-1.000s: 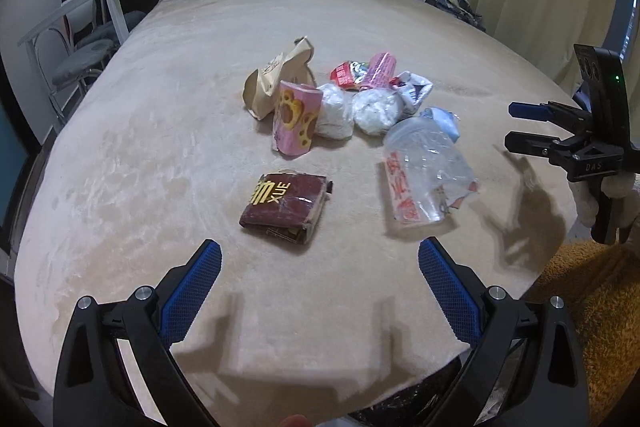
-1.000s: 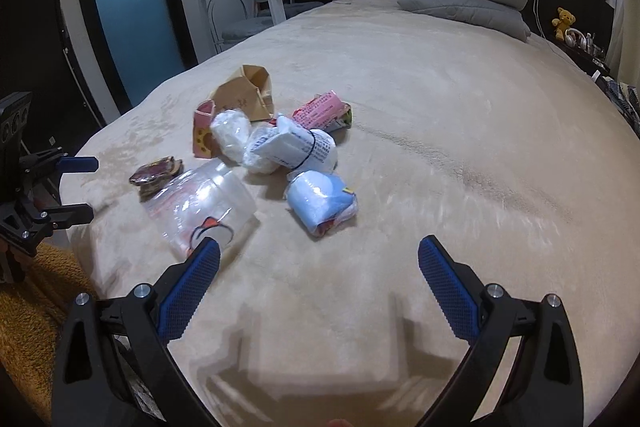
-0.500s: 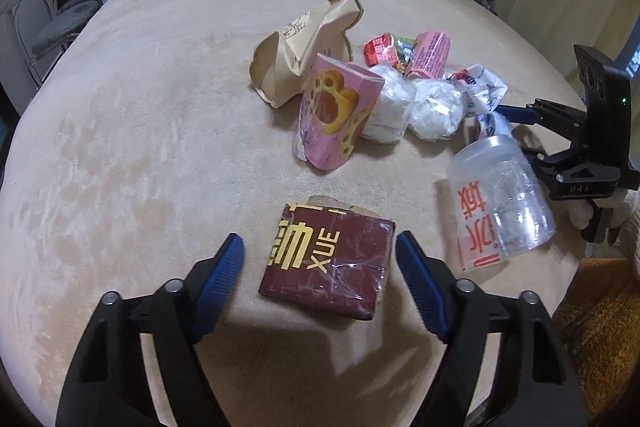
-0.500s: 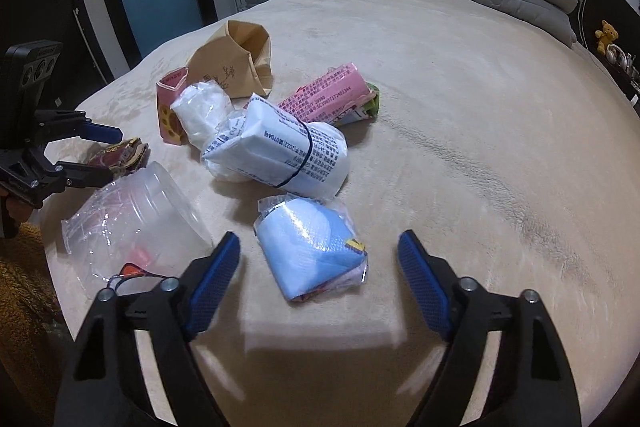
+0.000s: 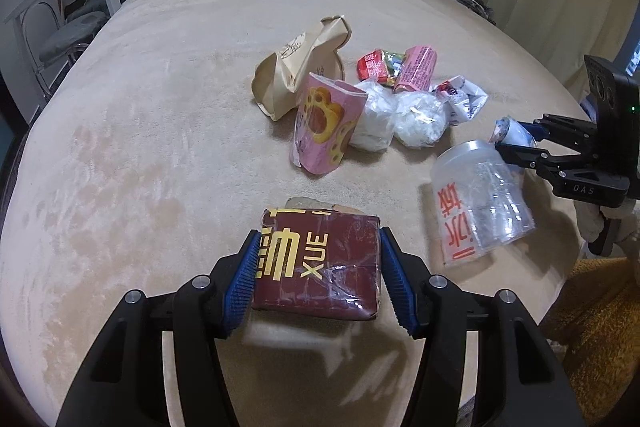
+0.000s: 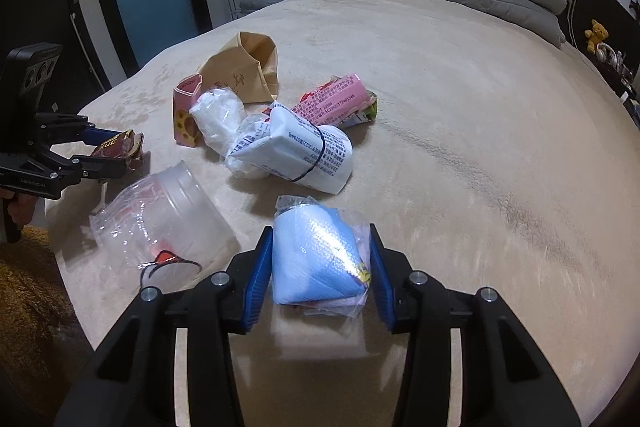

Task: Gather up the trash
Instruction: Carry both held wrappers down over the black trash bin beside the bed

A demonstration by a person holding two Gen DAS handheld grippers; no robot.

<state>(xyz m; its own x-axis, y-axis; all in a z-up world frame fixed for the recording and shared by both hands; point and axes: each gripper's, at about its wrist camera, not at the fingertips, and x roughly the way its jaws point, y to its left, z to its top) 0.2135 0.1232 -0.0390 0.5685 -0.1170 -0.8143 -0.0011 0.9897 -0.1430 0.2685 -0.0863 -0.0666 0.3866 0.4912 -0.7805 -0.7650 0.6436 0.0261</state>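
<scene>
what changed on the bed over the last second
Both grippers moved in toward the trash and their jaws have just been closing: the left gripper now clamps the maroon packet, the right gripper the blue packet. The clear tub, paper bag and other wrappers stayed put.

My maroon packet (image 5: 318,265) lies flat on the bed, gold lettering up. My blue pack (image 6: 316,259) sits in crinkled clear wrap. Beside them the clear jar (image 5: 478,205) lies tipped over, other wrappers (image 5: 360,103) heaped together beyond.
</scene>
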